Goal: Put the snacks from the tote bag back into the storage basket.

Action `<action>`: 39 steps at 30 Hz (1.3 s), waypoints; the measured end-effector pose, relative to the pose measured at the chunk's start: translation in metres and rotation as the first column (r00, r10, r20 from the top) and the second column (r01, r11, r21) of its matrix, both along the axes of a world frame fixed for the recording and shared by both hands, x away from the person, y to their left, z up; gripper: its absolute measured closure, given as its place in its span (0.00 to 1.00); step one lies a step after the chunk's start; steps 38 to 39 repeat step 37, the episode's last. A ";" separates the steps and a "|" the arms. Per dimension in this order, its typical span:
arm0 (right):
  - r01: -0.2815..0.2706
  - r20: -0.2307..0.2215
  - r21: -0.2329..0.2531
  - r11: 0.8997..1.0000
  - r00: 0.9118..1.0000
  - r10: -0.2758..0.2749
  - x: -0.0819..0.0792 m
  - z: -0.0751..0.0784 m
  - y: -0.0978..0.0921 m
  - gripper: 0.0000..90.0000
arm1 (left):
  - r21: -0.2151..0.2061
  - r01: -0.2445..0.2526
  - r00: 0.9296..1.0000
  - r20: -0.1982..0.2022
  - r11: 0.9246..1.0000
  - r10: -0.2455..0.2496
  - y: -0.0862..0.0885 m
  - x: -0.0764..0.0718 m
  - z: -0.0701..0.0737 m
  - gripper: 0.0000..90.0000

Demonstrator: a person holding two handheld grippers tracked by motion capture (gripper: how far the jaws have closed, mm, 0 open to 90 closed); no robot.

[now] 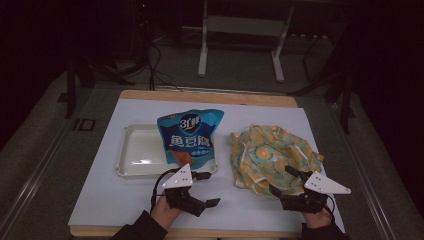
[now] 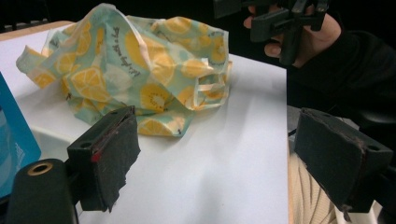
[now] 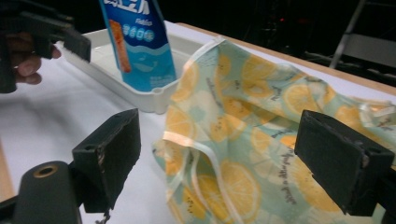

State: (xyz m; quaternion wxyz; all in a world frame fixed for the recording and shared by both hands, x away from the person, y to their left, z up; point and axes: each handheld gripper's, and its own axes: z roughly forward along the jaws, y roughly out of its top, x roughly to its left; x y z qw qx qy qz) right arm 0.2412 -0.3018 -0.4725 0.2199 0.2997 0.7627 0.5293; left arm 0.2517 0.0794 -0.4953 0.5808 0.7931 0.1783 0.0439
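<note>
left hand-held gripper [image 1: 207, 189] hovering at 6 o'clock, jaws spread | right hand-held gripper [image 1: 285, 180] gaping over lemon-print cloth bag [image 1: 270, 152] | blue snack bag [image 1: 189, 137] leaning in white tray [image 1: 135, 150] | table [image 1: 110, 200]

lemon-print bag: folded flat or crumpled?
Crumpled. The lemon-print bag lies in a loose bunched heap on the white mat, creases and handle straps sticking out in the right gripper view.

The blue snack bag [image 1: 188, 137] reads "鱼豆腐" in large white characters; smaller print is illegible.
</note>
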 end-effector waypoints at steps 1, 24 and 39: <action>0.007 0.006 -0.005 1.000 1.000 -0.007 0.000 -0.001 0.000 0.16 | -0.004 -0.005 1.000 0.002 1.000 0.005 0.000 0.000 -0.001 0.17; 0.034 0.012 -0.009 0.999 0.999 -0.034 0.002 -0.006 -0.004 0.16 | 0.014 -0.027 0.999 0.026 1.000 0.027 0.003 -0.005 -0.008 0.17; 0.039 0.022 -0.008 0.999 0.999 -0.039 0.002 -0.006 -0.005 0.16 | 0.011 -0.038 0.999 0.033 0.999 0.038 0.004 -0.005 -0.009 0.17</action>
